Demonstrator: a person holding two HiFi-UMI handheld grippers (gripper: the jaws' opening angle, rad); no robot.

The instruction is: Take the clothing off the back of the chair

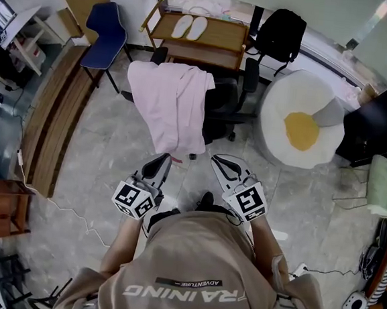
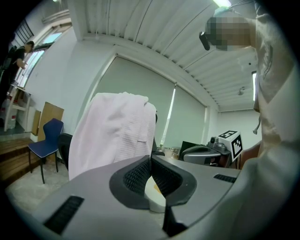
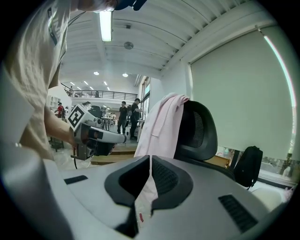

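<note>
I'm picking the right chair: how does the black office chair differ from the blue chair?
The black office chair carries a pink garment over its back; the blue chair is bare. The black office chair has armrests; the blue chair has none and stands on thin straight legs. Both stand unoccupied.

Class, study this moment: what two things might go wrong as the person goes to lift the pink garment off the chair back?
1. The left hand-held gripper and right hand-held gripper are both shut; unopened, they may just push the garment.
2. A tug on the long hanging garment may turn the office chair or snag its armrest.
</note>
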